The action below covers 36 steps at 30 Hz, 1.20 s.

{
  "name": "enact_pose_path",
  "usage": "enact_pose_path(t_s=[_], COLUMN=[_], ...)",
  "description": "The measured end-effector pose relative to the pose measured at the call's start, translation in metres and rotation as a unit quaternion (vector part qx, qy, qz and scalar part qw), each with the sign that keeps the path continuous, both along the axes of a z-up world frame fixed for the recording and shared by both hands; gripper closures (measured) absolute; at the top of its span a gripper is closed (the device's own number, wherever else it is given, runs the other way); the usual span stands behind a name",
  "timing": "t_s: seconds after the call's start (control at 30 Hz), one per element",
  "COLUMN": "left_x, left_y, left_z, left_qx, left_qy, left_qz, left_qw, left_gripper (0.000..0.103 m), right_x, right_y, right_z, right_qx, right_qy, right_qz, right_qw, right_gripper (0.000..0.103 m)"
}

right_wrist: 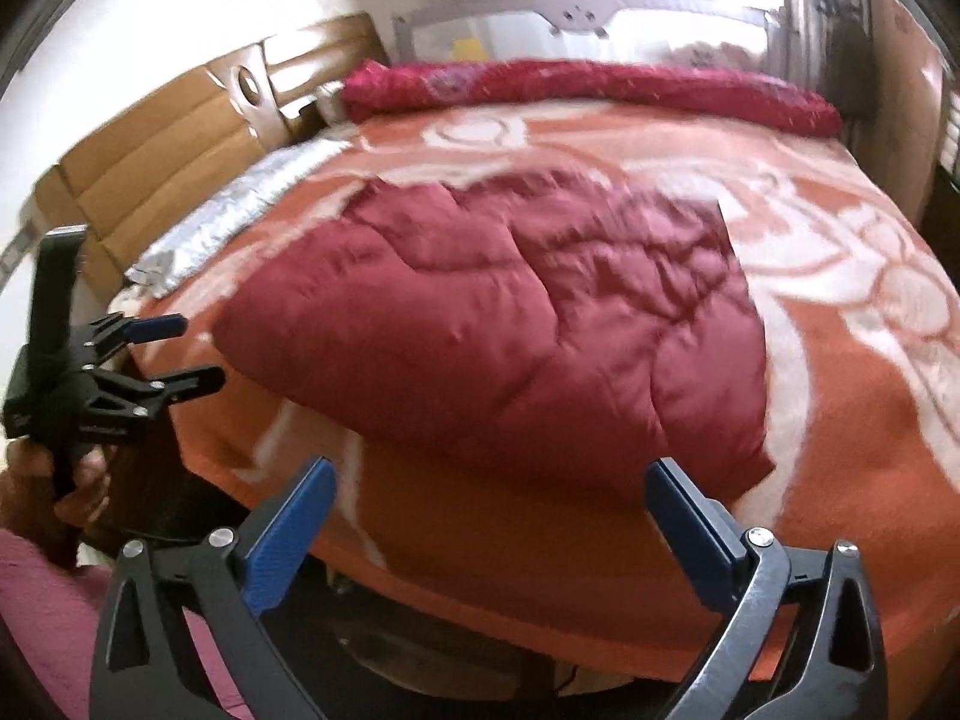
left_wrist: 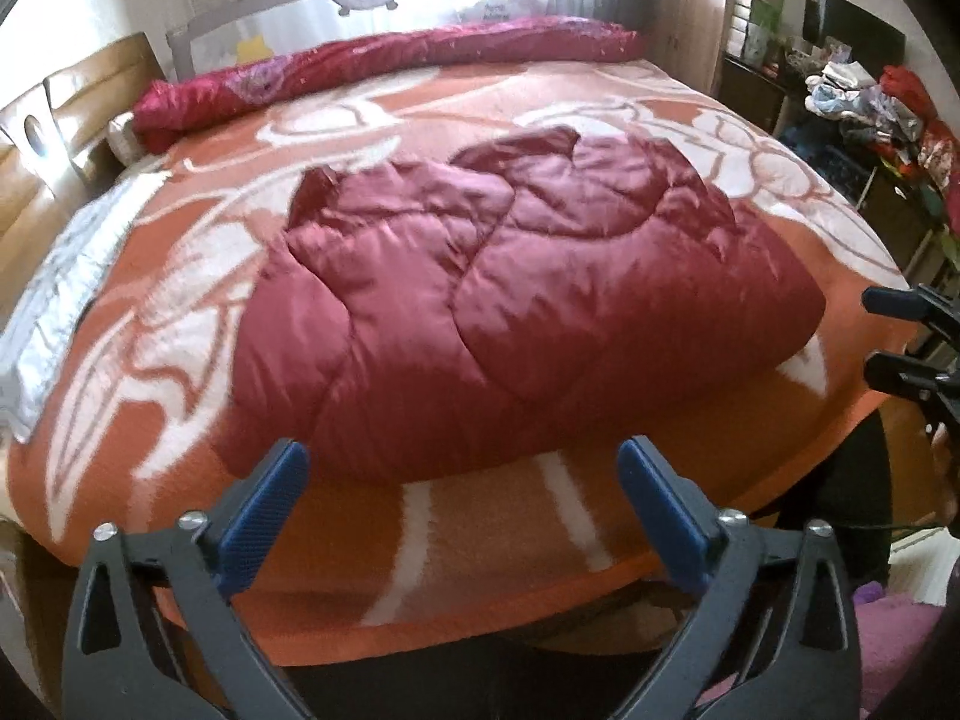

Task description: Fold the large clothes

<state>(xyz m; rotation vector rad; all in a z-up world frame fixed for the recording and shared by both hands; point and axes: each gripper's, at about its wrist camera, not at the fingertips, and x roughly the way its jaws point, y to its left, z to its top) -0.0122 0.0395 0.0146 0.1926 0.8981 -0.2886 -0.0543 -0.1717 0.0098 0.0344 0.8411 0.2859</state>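
**Both grippers free at the bed edge, padded garment waiting for its next fold**

The dark red quilted garment (left_wrist: 516,300) lies in a puffy bundle on the orange-and-white blanket (left_wrist: 198,312) of the bed, toward the near edge. The left gripper (left_wrist: 456,516) hovers at 6 o'clock of the bundle, jaws released and empty. The right gripper (right_wrist: 489,534) hangs near the bundle's 5 o'clock corner, jaws likewise spread, holding nothing.

The garment looks partly gathered, so the step in hand is probably taking hold for another fold. To do it well, each gripper should pinch the near hem at opposite corners, taking only the garment and not the blanket beneath. Slippery padded fabric may slide, so bite deep and lift both sides evenly
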Motion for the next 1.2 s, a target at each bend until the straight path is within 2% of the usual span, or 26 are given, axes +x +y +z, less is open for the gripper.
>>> enact_pose_path(t_s=[0.13,0.23,0.33,0.57,0.83,1.03,1.2], left_x=[0.011,0.024,0.030,0.044,0.058,0.060,0.062], left_y=[-0.001,0.001,-0.001,-0.013,-0.018,-0.022,-0.023], left_z=[0.000,-0.009,-0.011,-0.017,-0.025,-0.023,-0.025], left_qx=[0.014,0.001,-0.002,0.013,0.006,0.004,-0.004], left_qy=[-0.002,0.018,0.013,0.009,0.025,0.018,0.027], left_qz=[0.032,0.061,0.079,0.094,0.114,0.117,0.112], left_qw=[0.9994,0.9980,0.9968,0.9954,0.9931,0.9929,0.9933], left_gripper=[0.000,0.000,0.000,0.000,0.000,0.000,0.000], right_x=[0.004,0.014,0.026,0.049,0.071,0.077,0.079], right_y=[0.007,0.012,0.014,0.016,0.015,0.016,0.017], right_z=[0.014,0.008,-0.003,-0.020,-0.025,-0.029,-0.031], right_qx=[-0.003,-0.009,-0.003,0.004,-0.003,0.001,-0.001], right_qy=[-0.013,-0.006,0.005,0.019,0.025,0.024,0.029], right_qz=[-0.005,-0.018,-0.032,-0.053,-0.091,-0.098,-0.099], right_qw=[1.000,1.000,0.999,0.998,0.996,0.995,0.995], right_gripper=[0.000,0.000,0.000,0.000,0.000,0.000,0.000])
